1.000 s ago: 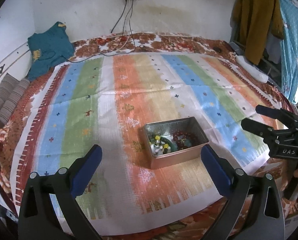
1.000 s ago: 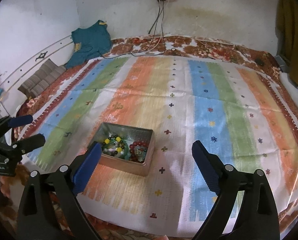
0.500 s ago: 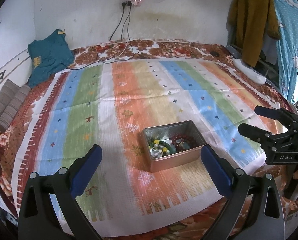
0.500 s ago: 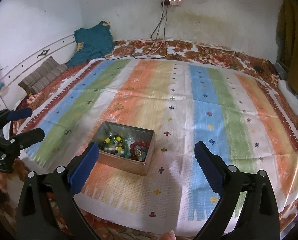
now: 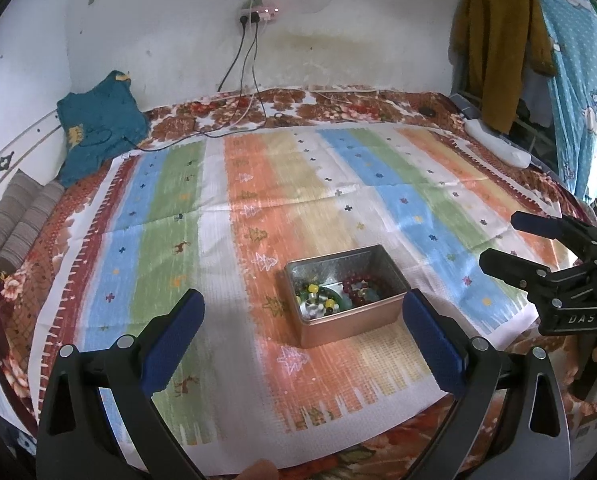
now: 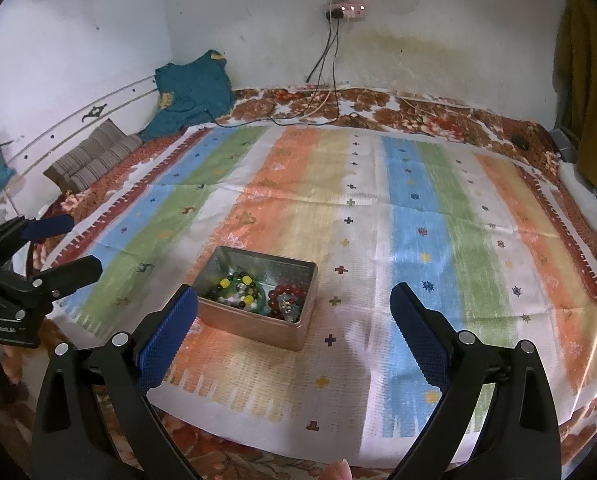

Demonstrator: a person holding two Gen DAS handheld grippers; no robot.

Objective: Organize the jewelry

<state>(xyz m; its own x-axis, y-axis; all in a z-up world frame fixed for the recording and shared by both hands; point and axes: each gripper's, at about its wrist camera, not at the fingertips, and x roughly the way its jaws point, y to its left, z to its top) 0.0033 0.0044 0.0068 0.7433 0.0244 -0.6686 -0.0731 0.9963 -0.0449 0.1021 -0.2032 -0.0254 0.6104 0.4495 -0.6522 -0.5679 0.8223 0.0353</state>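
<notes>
An open metal tin [image 5: 394, 270] stands on the striped cloth near its front edge; it also shows in the right wrist view [image 6: 254, 322]. Inside lie a dark red bead bracelet [image 5: 358, 283] [image 6: 286, 293] and a bracelet of yellow, black and green beads [image 5: 316, 296] [image 6: 234, 286]. My left gripper [image 5: 302, 332] is open and empty, held above the cloth just in front of the tin. My right gripper [image 6: 294, 328] is open and empty, in front of the tin and a little to its right. Each gripper shows in the other's view, the right one [image 5: 510, 244] and the left one [image 6: 66, 244], both open.
The striped cloth [image 5: 158, 232] covers a floral bedspread [image 5: 338, 108] against a white wall. A teal garment [image 5: 98, 128] and a striped cushion [image 5: 14, 216] lie at the back left. Cables [image 5: 242, 80] hang from a wall socket. Clothes [image 5: 498, 40] hang at the right, above a white object [image 5: 498, 148].
Both grippers have tilted up and drawn back slightly, so more of the wall shows and the tin sits lower in each view. Both stay open. The tin has not moved.
</notes>
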